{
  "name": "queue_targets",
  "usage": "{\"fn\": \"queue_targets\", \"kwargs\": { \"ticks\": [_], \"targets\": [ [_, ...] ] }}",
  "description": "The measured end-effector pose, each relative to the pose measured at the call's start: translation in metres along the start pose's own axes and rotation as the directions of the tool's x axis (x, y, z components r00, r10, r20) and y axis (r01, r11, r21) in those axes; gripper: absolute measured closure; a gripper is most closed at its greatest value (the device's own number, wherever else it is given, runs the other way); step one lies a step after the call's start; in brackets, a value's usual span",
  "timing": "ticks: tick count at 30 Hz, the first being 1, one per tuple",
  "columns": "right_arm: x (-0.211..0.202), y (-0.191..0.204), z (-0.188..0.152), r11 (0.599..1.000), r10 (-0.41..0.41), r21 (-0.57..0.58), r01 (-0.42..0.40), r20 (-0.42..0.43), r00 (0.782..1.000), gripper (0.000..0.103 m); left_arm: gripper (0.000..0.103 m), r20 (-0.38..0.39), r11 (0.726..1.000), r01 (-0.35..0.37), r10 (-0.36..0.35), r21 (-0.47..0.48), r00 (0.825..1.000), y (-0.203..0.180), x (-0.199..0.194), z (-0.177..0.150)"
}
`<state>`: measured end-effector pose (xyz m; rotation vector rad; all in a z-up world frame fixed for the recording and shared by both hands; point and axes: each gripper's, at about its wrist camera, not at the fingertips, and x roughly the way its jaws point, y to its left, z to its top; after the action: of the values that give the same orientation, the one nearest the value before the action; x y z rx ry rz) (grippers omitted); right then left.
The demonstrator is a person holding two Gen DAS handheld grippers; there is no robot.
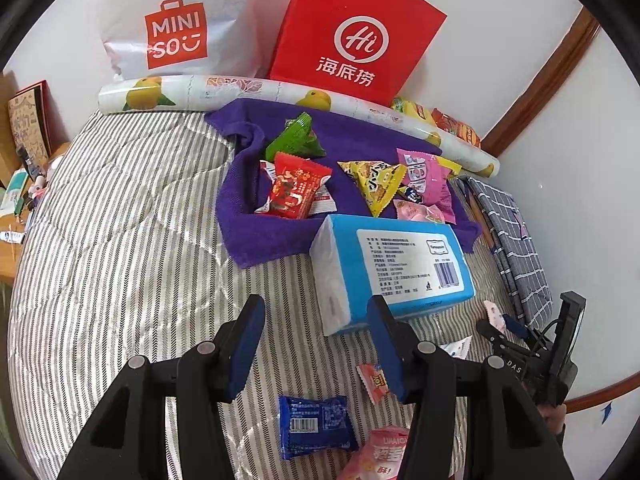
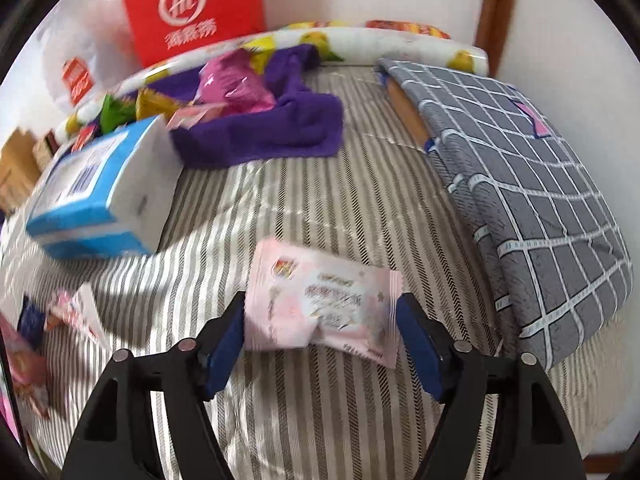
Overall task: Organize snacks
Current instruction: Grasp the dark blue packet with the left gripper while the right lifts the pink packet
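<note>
Left wrist view: the left gripper [image 1: 316, 344] hangs over a striped quilt [image 1: 132, 216] with its blue-padded fingers [image 1: 246, 344] spread wide and nothing between them. Ahead lies a blue tissue pack [image 1: 394, 266], its far edge resting on a purple towel [image 1: 256, 216]. On the towel sit a green packet [image 1: 294, 136], a red packet [image 1: 294, 190], a yellow triangular packet [image 1: 376, 184] and a pink packet [image 1: 428, 182], the last two touching. Close below the fingers lie a blue packet [image 1: 316, 426], a small red-and-pink packet [image 1: 372, 382] and a pink packet [image 1: 386, 452] cut off by the frame edge. Behind the towel runs a fruit-printed roll [image 1: 248, 90], with a white bag [image 1: 176, 36] and a red bag [image 1: 356, 36] standing against the wall. At the right edge the right gripper [image 1: 502, 326] is seen from the side, a pale wrapper at its tips. Right wrist view (blurred): the right gripper [image 2: 320, 340] pinches a pale pink snack packet [image 2: 320, 308] between its pads, one pad at each end of the packet, which is held above the quilt [image 2: 320, 208]. The tissue pack [image 2: 104, 200] lies to the left, the towel [image 2: 272, 128] beyond it carrying a pink packet [image 2: 236, 80]. A grey checked pillow [image 2: 532, 208] lies to the right, with the roll [image 2: 400, 44] and red bag [image 2: 192, 8] behind.
</note>
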<state>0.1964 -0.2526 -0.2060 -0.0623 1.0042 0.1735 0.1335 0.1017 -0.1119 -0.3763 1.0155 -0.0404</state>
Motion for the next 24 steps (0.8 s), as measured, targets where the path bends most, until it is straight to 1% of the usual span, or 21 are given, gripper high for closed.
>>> {"fn": "queue_targets", "kwargs": {
  "ticks": [4,5,6,12,17,24],
  "targets": [
    [0.000,0.001,-0.001,1.000,-0.007,0.003,0.007,0.020,1.000,0.031,0.052,-0.006,1.000,-0.003,0.003,0.001,1.000,0.001,0.001,-0.003],
    [0.000,0.001,-0.001,1.000,-0.008,0.000,0.008,0.023,1.000,0.035,0.052,-0.008,1.000,-0.003,0.003,0.003,1.000,0.001,0.001,-0.004],
    [-0.001,0.001,-0.001,1.000,-0.005,-0.005,0.005,0.027,1.000,0.042,0.052,-0.009,1.000,-0.002,0.002,0.005,1.000,0.001,0.001,-0.006],
    [-0.011,0.000,-0.006,1.000,0.016,-0.015,-0.016,0.030,0.999,0.056,0.052,-0.031,1.000,-0.010,0.010,0.015,0.999,0.003,0.001,-0.021],
    [-0.027,0.002,-0.010,0.997,0.076,-0.003,-0.076,0.049,0.996,0.061,0.052,-0.056,1.000,-0.024,0.024,0.012,0.998,0.010,0.004,-0.038],
    [-0.055,0.016,-0.014,0.994,0.109,-0.034,-0.105,0.107,0.988,0.061,0.052,-0.109,0.999,-0.039,0.040,0.020,0.993,0.012,0.016,-0.063]
  ]
}}
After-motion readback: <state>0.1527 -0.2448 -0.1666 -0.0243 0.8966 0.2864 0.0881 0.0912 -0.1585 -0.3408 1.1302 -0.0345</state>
